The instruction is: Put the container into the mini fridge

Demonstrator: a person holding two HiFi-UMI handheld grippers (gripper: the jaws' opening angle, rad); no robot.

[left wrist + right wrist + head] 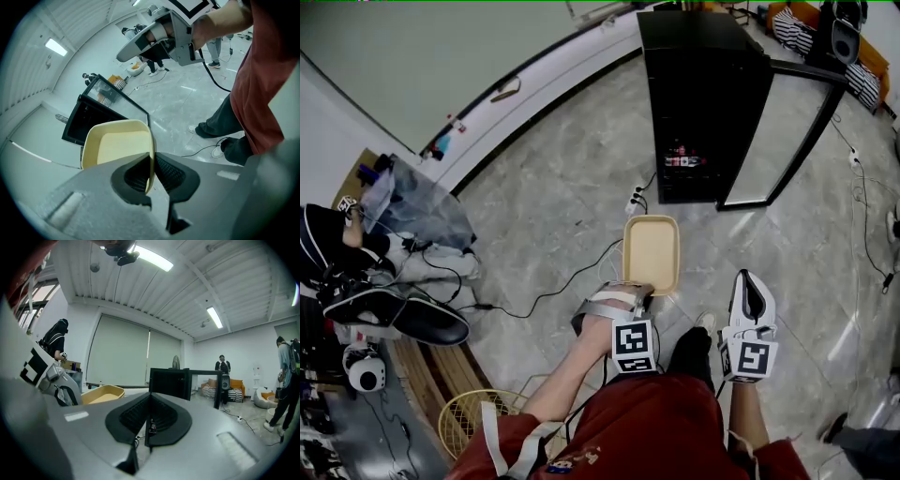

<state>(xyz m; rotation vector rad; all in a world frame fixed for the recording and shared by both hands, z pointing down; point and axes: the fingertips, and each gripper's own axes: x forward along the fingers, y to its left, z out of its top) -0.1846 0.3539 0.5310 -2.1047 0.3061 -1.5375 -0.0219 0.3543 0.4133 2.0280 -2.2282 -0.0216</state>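
Note:
A pale yellow, empty container point(652, 253) hangs over the floor in front of me. My left gripper point(639, 291) is shut on the near rim; in the left gripper view the thin rim point(151, 164) is pinched between the two dark pads. The black mini fridge point(703, 103) stands ahead on the floor, its glass door point(783, 131) swung open to the right. My right gripper point(748, 284) hovers beside the container, to its right, shut with nothing in it; in the right gripper view point(149, 420) its pads meet, with the fridge point(171, 383) beyond them.
A power strip point(635, 200) with a cable lies on the floor just left of the fridge. Bags and gear point(422, 216) pile up at the left, and a wicker basket point(473, 417) sits near my feet. People point(224, 366) stand far off beyond the fridge.

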